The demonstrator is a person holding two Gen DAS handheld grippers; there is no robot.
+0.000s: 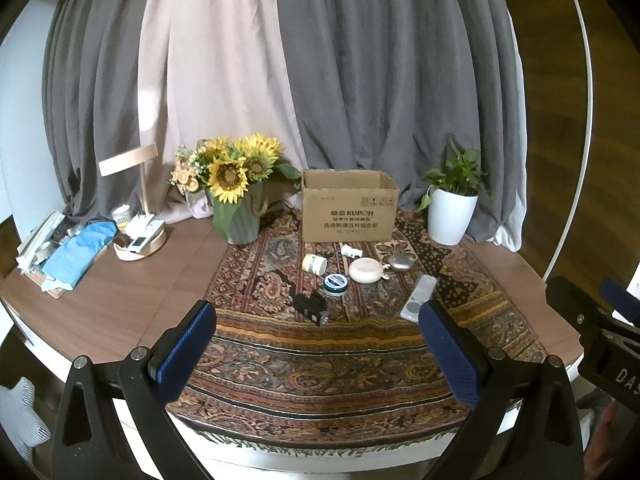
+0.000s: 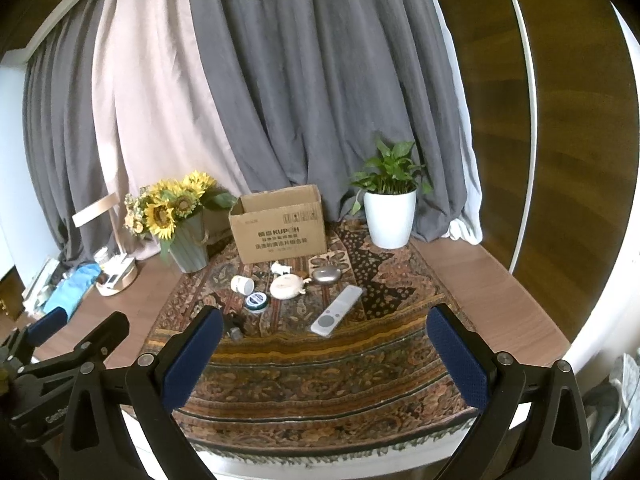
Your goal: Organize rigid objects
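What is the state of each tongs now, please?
Left tongs: open, holding nothing.
Right tongs: open, holding nothing.

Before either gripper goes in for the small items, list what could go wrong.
1. The white jar lies on its side; a nudge could roll it into the green tin.
2. The items are crowded: the round white case and silver pebble-shaped case sit close, so open fingers may knock a neighbour.
3. The cardboard box stands near the sunflower vase; a wide swing could tip it.
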